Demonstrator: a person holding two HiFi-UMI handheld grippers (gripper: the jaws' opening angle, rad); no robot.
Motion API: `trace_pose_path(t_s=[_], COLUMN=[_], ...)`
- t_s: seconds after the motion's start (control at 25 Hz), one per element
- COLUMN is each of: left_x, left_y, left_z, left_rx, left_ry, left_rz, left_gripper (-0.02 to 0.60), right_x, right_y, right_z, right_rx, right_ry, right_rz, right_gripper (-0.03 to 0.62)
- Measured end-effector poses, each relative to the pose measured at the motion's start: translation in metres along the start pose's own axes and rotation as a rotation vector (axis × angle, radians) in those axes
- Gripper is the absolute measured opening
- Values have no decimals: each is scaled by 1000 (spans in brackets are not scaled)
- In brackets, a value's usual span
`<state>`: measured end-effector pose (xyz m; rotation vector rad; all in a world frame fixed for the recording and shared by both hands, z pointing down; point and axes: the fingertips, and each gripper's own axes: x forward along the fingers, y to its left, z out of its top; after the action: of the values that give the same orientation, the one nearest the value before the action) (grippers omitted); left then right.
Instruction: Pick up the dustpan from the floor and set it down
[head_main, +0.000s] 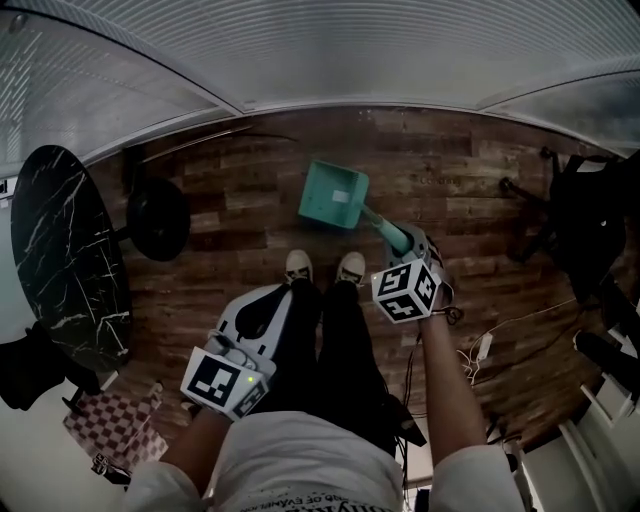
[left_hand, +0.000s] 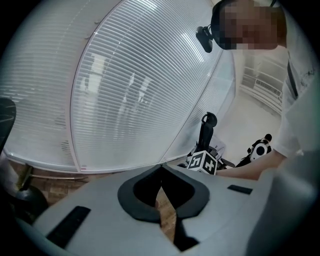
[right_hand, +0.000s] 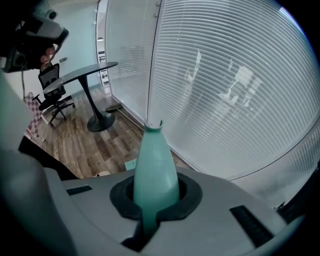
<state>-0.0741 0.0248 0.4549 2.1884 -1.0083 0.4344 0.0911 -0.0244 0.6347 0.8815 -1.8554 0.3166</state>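
Dustpan (head_main: 335, 195) held by handle w/ right gripper (head_main: 408, 243), jaws shut on it.
Handle (right_hand: 155, 170) is gripped at its end so dustpan is pointed ahead & down from gripper, prob. low to floor (head_main: 230, 250) for set-down; left gripper (left_hand: 161, 197) closed, empty.

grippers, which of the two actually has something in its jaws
The right gripper: its jaws are shut on the handle of the teal dustpan. The left gripper has its jaws together with nothing between them.
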Motion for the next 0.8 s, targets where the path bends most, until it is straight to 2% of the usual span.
trace_pose_path(t_s=[0.24, 0.8], left_x=[2, 7], left_y=[10, 20], left_z=[-15, -20], left_rx=[-17, -42], left_ry=[23, 17], left_rz=[13, 21], left_gripper=[23, 23], right_x=[19, 46], right_y=[0, -1], right_z=[-5, -12], right_rx=[-5, -11], right_ry=[15, 34], right_rz=[-2, -18], right_gripper=[25, 25])
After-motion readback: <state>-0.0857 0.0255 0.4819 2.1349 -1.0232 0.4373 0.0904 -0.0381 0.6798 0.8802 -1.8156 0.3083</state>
